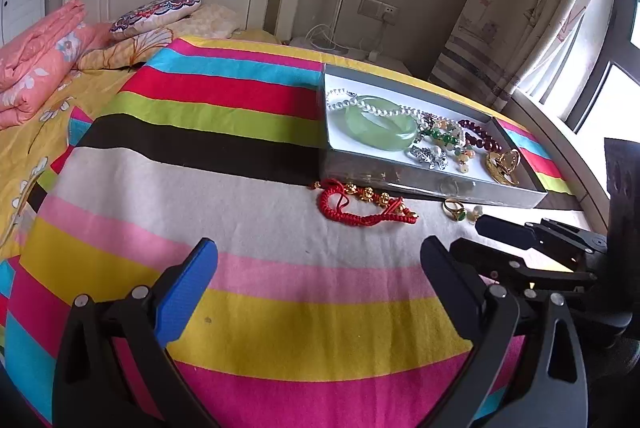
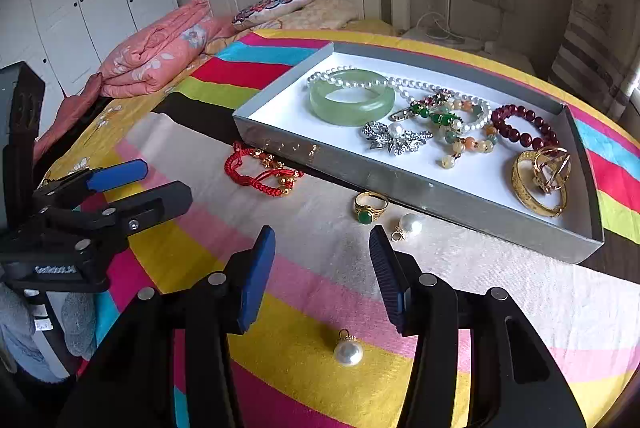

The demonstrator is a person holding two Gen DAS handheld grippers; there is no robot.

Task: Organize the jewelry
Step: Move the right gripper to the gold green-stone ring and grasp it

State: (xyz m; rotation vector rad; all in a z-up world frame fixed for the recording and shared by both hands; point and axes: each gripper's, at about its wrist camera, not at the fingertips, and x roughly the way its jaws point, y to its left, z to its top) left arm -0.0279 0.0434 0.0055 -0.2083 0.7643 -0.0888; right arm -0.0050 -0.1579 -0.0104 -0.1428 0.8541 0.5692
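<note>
On the striped cloth in front of a grey tray [image 2: 360,171] lie a red cord bracelet [image 2: 260,171], a gold ring with a green stone [image 2: 370,207] and a pearl pendant [image 2: 408,226]. A second pearl pendant [image 2: 348,352] lies nearer, below my right gripper [image 2: 322,256], which is open with nothing between its pads. The tray holds a jade bangle [image 2: 348,111], pearl strands, bead bracelets, a silver brooch and gold pieces. My left gripper [image 1: 318,264] hovers open over bare cloth, with the red bracelet [image 1: 360,203] and the tray [image 1: 400,175] beyond it. The right gripper [image 1: 466,234] shows at its right.
A folded pink quilt [image 2: 156,55] and a patterned pillow [image 2: 272,5] lie by the white headboard at the far end of the bed. Wardrobe doors stand at the left. Curtains [image 1: 532,7] and a window are at the right, past the bed's edge.
</note>
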